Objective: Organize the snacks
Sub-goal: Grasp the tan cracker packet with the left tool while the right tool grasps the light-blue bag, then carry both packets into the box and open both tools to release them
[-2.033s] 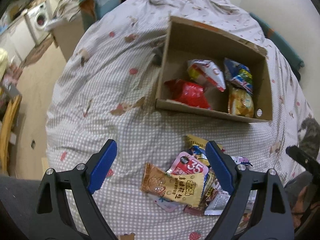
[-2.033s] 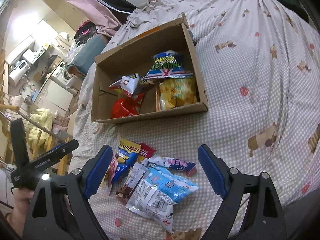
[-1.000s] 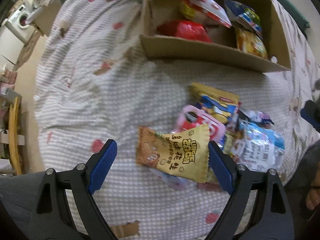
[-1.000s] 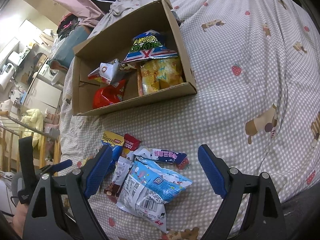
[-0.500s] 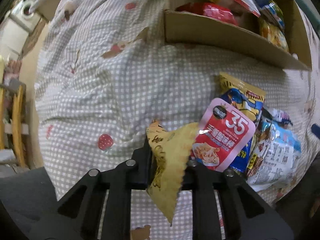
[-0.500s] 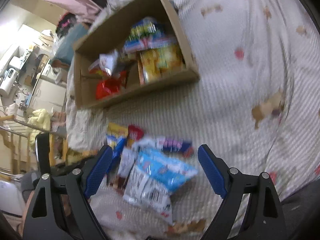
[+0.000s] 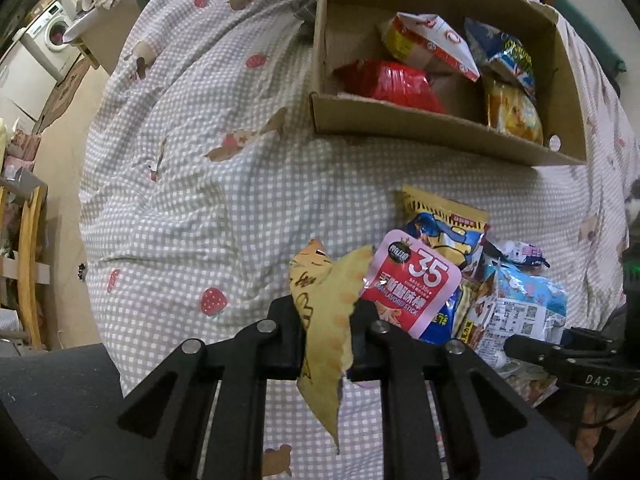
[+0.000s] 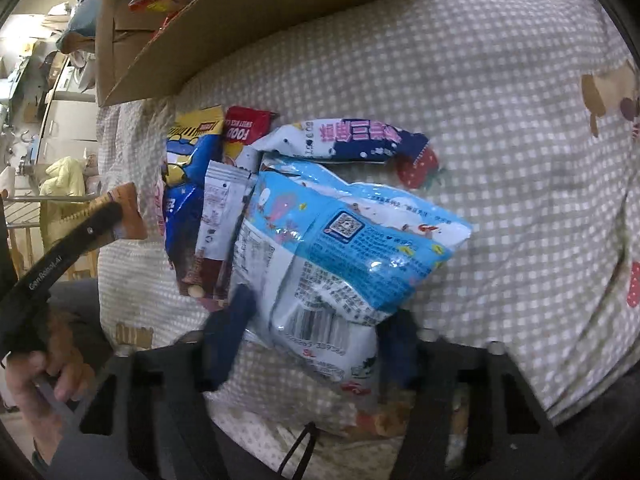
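My left gripper (image 7: 325,334) is shut on a tan snack packet (image 7: 324,320), held edge-on above the checked cloth. Beside it lie a pink "35" packet (image 7: 414,286), a yellow-blue bag (image 7: 446,224) and a light blue bag (image 7: 524,304). A cardboard box (image 7: 436,130) beyond holds a red bag (image 7: 394,86) and other snacks. My right gripper (image 8: 310,332) is low over the pile, its blue fingers (image 8: 232,332) on either side of the light blue bag (image 8: 344,248), still apart. The left gripper with the tan packet (image 8: 128,216) shows at left.
In the right wrist view a white-navy packet (image 8: 352,140), a red packet (image 8: 244,128) and a yellow-blue bag (image 8: 188,168) lie by the light blue bag. The box wall (image 8: 256,16) stands just beyond. A washing machine (image 7: 52,36) and wooden rack (image 7: 28,256) stand left of the bed.
My left gripper closed on the tan packet and lifted it upright. My right gripper dropped down to the pile, and its fingers now straddle the light blue bag.
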